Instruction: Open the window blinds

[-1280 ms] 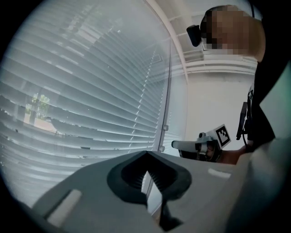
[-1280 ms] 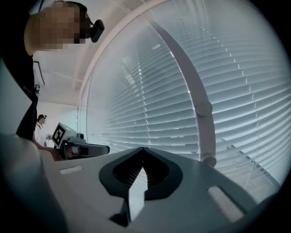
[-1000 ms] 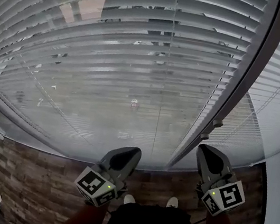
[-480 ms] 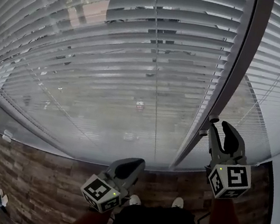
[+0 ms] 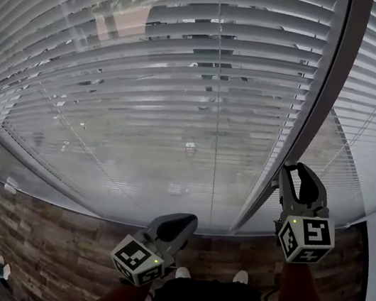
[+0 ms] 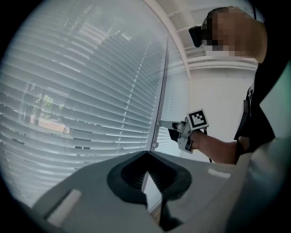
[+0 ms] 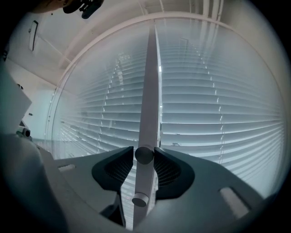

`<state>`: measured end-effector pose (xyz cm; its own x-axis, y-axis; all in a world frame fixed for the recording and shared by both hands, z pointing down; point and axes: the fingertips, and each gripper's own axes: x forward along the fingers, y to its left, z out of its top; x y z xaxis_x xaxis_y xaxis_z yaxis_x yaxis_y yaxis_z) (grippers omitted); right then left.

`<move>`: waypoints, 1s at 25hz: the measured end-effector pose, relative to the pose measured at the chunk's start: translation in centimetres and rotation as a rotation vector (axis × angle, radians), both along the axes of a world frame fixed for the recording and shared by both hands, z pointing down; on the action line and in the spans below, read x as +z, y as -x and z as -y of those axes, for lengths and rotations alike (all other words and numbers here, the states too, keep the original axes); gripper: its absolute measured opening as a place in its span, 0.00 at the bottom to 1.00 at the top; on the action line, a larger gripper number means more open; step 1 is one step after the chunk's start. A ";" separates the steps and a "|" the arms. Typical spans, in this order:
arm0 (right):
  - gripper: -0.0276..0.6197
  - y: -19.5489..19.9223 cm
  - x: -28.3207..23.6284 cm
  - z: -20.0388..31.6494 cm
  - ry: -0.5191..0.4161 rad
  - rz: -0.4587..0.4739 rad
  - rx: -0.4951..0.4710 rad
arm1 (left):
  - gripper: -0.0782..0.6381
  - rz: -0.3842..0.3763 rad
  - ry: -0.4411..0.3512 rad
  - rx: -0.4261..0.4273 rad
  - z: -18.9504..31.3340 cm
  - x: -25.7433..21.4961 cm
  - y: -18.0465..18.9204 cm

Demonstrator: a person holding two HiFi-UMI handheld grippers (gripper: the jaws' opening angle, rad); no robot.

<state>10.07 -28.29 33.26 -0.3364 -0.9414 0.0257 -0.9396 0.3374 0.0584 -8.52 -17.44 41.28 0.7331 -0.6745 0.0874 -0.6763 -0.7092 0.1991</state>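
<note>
- Two round knobs sit one above the other on the grey frame post (image 5: 321, 98) between the panes. My right gripper (image 7: 144, 150) is narrowed onto the upper knob (image 7: 144, 155), with a pad against each side of it as far as I can judge. The lower knob (image 7: 139, 199) is bare.
- My left gripper (image 6: 146, 154) has its tips together with nothing between them. It hangs low in front of me, well apart from the glass.
- The blinds (image 5: 152, 68) are lowered over the whole left pane. Their slats are tilted enough that trees and a street show through, so I judge the opening is not yet done.
- The knob looks small, hard and smooth, so I expect it to slip under a light pinch. A square hold across its middle should let me turn or pull it without skating off.
- The slats look thin and light, and I judge they would bend or kink if pinched. The knob is the place to take hold, not the slats.
- Only the right gripper view shows the knob between my pads, and it shows the second knob clearly. The head view cannot settle whether the pads touch the knob.
- The head view alone shows both grippers at once, the blind's full spread and the wooden floor (image 5: 35, 242) below.
- The left gripper view gives a side look at the right gripper reaching level to the post.
</note>
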 end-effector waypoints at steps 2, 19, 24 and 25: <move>0.28 -0.2 -0.1 0.6 -0.004 -0.005 0.005 | 0.11 -0.011 -0.008 -0.003 0.6 -0.3 -0.1; 0.27 0.4 -0.6 0.9 -0.076 -0.310 0.022 | 0.11 -0.032 0.005 -0.003 1.3 -0.3 -0.9; 0.27 0.4 -0.5 0.8 -0.086 -0.402 0.040 | 0.11 -0.038 0.006 -0.002 1.2 -0.3 -1.0; 0.27 0.3 -0.3 0.8 -0.085 -0.408 0.045 | 0.11 -0.035 0.007 -0.001 1.2 -0.2 -1.0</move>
